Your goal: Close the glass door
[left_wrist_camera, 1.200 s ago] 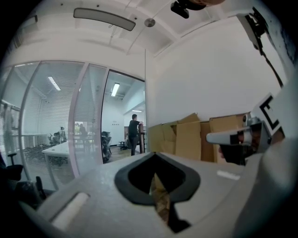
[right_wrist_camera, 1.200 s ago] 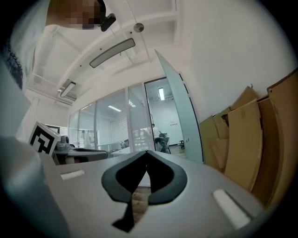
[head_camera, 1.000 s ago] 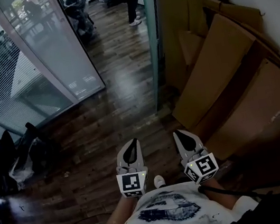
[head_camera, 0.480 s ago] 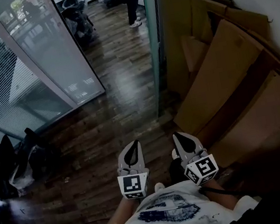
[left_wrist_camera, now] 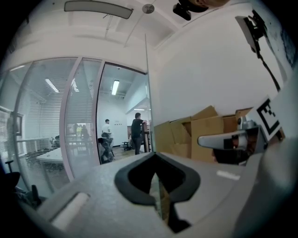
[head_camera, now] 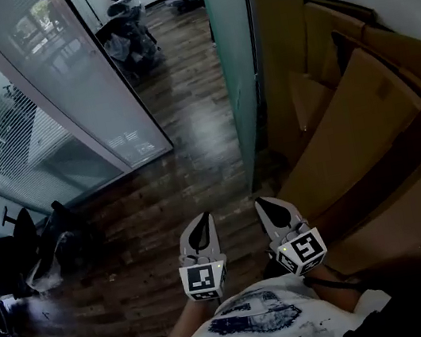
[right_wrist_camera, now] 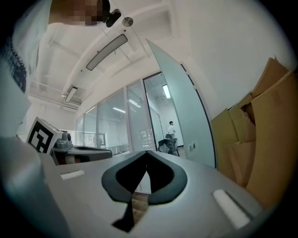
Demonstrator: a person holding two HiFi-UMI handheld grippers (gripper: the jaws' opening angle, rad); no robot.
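You held the left gripper (head_camera: pixel 200 220) and the right gripper (head_camera: pixel 266 204) side by side above the wooden floor (head_camera: pixel 160 205), and the fingers of each were pressed together on nothing. The glass door (head_camera: pixel 237 54) stood open ahead of the right gripper, with its edge toward you and cardboard sheets (head_camera: pixel 348 123) at its right.

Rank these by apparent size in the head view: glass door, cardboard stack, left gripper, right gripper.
Largest: cardboard stack.
Next: glass door, seen nearly edge-on.
Smallest: left gripper and right gripper, which look alike, so no order between them.
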